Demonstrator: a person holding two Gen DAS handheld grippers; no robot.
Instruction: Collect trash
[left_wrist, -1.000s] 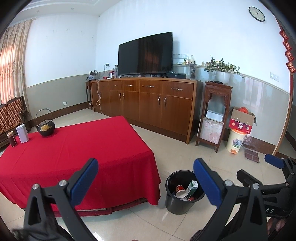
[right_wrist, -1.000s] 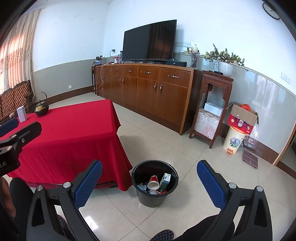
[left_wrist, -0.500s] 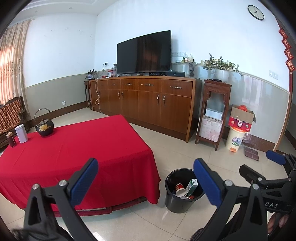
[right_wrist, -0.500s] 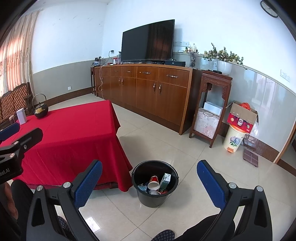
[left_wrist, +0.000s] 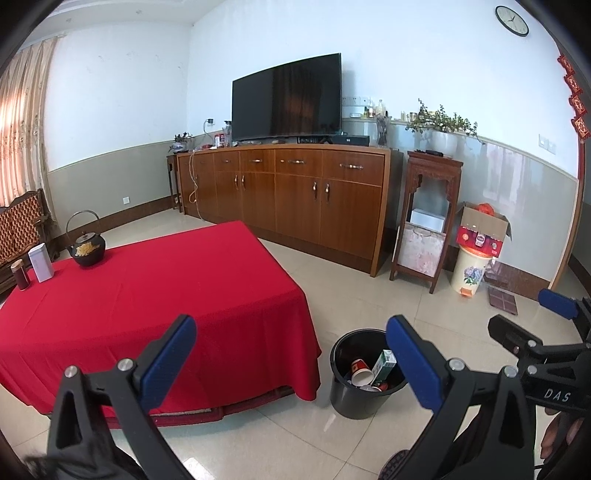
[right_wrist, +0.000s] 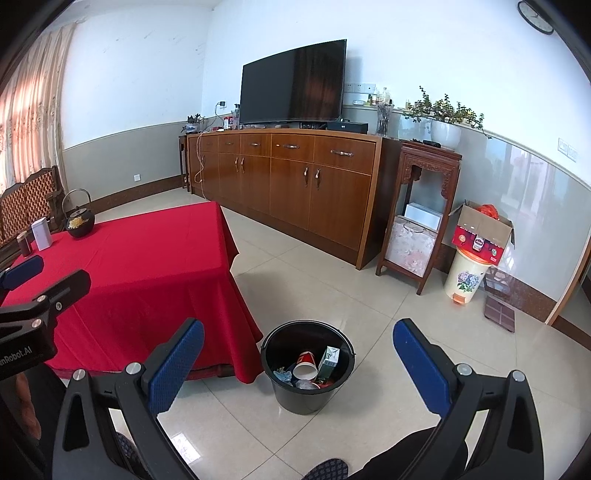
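Black trash bucket (right_wrist: 307, 391) holds a red paper cup (right_wrist: 306, 366) and green carton (right_wrist: 328, 362).
Left gripper (left_wrist: 291, 360), its neighbour lettered "DAS", and right gripper (right_wrist: 298, 363) both gape apart, empty.

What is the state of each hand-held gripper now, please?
Left hand-held gripper: open, holding nothing.
Right hand-held gripper: open, holding nothing.

The round black plastic bin (right_wrist: 308, 391) looks smooth with a dull sheen; a red-and-white paper cup (right_wrist: 306, 365) and a green-and-white carton (right_wrist: 328, 360) lie inside it; the red cloth over the tabletop (left_wrist: 166, 280) hangs matt and soft; the pale floor tiles (right_wrist: 332, 288) shine glossy; the long brown wooden cabinet (left_wrist: 295, 195) is polished; each claw's blue pads (right_wrist: 177, 363) look finely textured on matt black plastic arms.
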